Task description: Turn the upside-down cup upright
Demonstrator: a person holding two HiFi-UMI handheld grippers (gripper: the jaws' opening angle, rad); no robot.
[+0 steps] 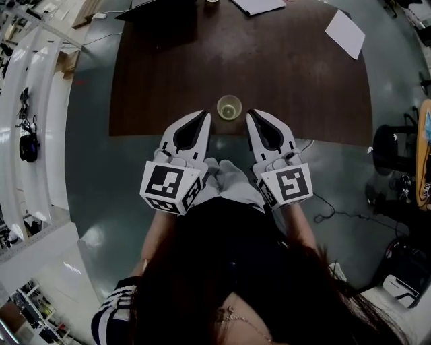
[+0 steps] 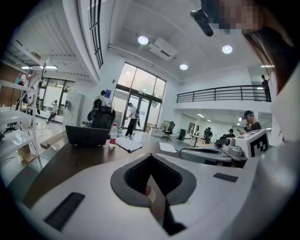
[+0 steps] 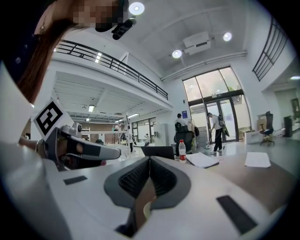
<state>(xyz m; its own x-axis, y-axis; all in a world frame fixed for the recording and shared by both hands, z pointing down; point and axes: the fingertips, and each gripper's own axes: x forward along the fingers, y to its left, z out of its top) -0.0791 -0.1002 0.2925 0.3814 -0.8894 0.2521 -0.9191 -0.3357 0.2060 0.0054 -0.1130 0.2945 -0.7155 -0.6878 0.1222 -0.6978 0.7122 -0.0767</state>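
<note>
At the head view's centre, the cup (image 1: 229, 108) stands on the surface (image 1: 289, 81) near its lower edge, between the tips of the left gripper (image 1: 203, 116) and right gripper (image 1: 251, 115), both closed, empty and clear of it.

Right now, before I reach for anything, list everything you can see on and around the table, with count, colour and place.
table: one, dark brown, ahead of the person
cup: one, pale greenish, by the table's near edge
laptop: one, black, table's far left
bottle: one, clear with red band, beside the laptop
paper stack: one, white, far edge
paper sheet: one, white, far right corner
shelving: one, white, left of the table
left claw: one, white, shut, empty, left of the cup
right claw: one, white, shut, empty, right of the cup
</note>
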